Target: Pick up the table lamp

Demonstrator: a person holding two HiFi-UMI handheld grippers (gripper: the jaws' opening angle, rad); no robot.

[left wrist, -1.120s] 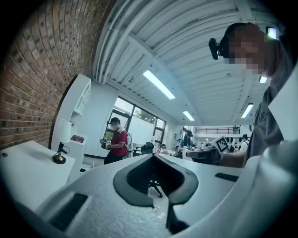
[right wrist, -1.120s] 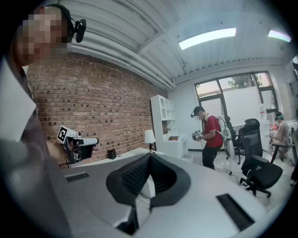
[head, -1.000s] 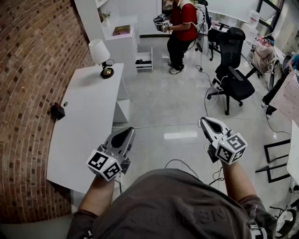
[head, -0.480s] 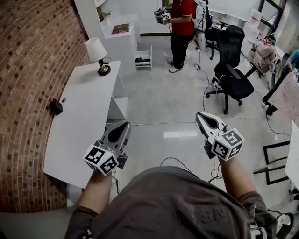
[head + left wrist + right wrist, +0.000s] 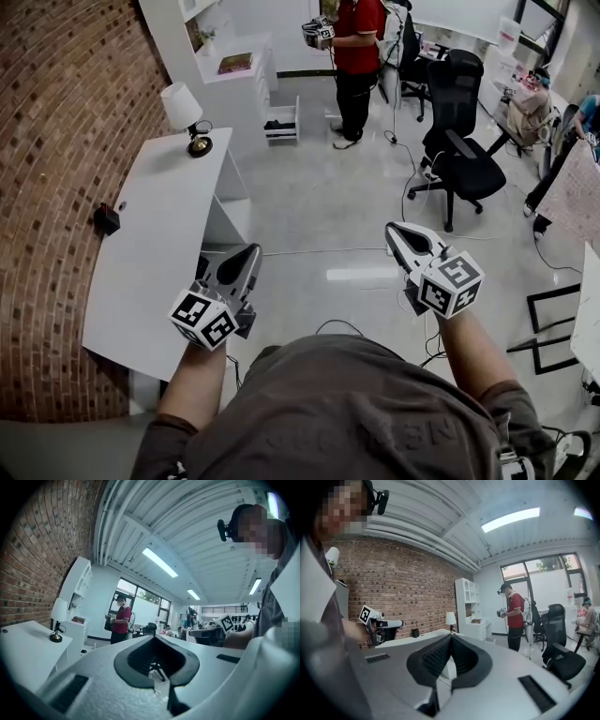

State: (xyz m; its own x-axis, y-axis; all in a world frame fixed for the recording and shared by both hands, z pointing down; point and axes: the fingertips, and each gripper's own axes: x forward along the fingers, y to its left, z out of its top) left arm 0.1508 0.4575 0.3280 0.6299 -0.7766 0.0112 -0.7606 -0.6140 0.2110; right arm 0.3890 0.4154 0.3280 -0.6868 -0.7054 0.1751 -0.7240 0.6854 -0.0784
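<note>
The table lamp [image 5: 182, 106], white shade on a brass base, stands at the far end of the white desk [image 5: 155, 248] by the brick wall. It also shows small in the left gripper view [image 5: 58, 619] and in the right gripper view [image 5: 450, 618]. My left gripper [image 5: 251, 251] is shut and empty, and hangs beside the desk's right edge, far short of the lamp. My right gripper [image 5: 394, 231] is also shut and empty, out over the floor. Each gripper's own view shows its jaws closed, the left gripper [image 5: 153, 637] and the right gripper [image 5: 450, 636].
A small black box [image 5: 106, 218] sits on the desk near the wall. A white shelf unit [image 5: 239, 70] stands behind the lamp. A person in a red shirt [image 5: 356, 47] stands at the back, and a black office chair [image 5: 459, 141] to the right. Cables lie on the floor.
Both grippers have moved along beside the desk, the left now closer to its edge. The lamp and the person in red have shifted up and left in the head view.
</note>
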